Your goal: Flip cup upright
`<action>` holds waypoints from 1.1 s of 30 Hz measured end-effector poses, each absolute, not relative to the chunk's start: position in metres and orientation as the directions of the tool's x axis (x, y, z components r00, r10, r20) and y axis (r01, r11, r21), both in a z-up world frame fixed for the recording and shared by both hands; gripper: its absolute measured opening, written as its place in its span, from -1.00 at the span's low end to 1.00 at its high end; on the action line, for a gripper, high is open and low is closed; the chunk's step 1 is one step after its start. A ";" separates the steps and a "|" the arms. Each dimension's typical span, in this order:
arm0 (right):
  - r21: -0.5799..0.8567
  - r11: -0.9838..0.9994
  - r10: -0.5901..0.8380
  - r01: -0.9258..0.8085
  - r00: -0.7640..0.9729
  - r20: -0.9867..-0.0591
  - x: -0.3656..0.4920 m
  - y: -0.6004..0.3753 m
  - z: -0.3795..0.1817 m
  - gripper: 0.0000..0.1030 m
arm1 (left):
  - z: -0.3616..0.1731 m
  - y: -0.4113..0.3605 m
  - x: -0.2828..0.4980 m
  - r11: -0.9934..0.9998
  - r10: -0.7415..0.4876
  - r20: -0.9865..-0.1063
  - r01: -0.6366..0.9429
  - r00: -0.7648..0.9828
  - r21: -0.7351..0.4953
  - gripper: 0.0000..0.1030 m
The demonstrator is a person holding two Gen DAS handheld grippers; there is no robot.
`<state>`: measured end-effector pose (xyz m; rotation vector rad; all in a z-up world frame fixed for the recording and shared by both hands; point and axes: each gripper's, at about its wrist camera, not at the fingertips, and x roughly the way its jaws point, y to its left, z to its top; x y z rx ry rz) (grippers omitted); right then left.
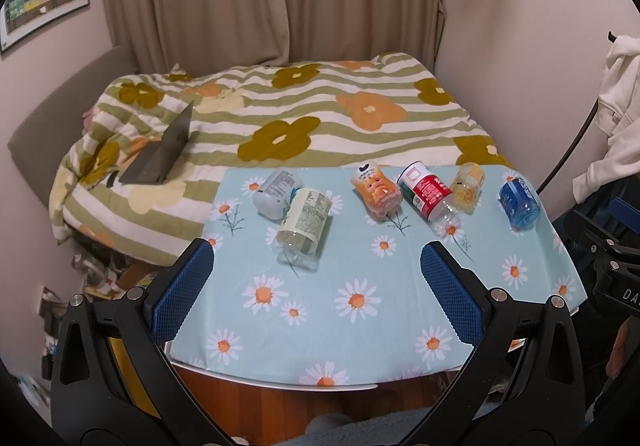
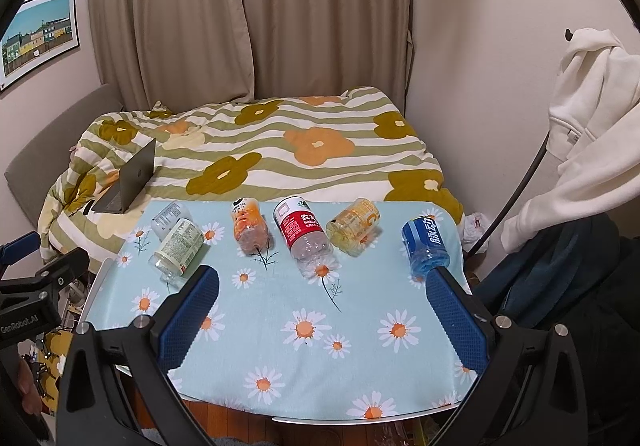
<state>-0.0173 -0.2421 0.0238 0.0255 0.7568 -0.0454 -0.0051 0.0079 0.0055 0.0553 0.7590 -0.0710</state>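
Note:
Several cut-bottle cups lie on their sides along the far half of the daisy-cloth table (image 1: 360, 334) (image 2: 280, 378). From left: a white-label cup (image 1: 277, 192) (image 2: 170, 220), a pale green-label cup (image 1: 304, 226) (image 2: 178, 248), an orange cup (image 1: 376, 190) (image 2: 250, 228), a red-label cup (image 1: 426, 192) (image 2: 302, 232), a yellow cup (image 1: 467, 186) (image 2: 354, 226) and a blue cup (image 1: 519, 202) (image 2: 424, 246). My left gripper (image 1: 316, 262) is open and empty, above the table's near half. My right gripper (image 2: 322, 288) is open and empty, short of the blue cup.
A bed with a striped flower quilt (image 1: 300, 118) (image 2: 280, 150) lies behind the table, with an open laptop (image 1: 160, 154) (image 2: 128, 182) on it. A white hoodie (image 2: 592, 118) hangs at the right. The other gripper shows at each view's edge.

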 end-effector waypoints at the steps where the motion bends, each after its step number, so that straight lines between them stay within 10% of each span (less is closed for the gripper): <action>1: 0.007 0.999 -0.033 0.052 0.725 -0.688 -0.016 -0.243 0.024 1.00 | 0.006 0.008 -0.005 0.996 -0.044 -0.689 0.084 0.723 0.025 1.00; 33: 0.058 0.995 -0.010 0.084 0.645 -0.764 0.034 -0.270 -0.015 1.00 | -0.041 -0.005 0.069 0.998 -0.019 -0.791 0.064 0.612 0.025 1.00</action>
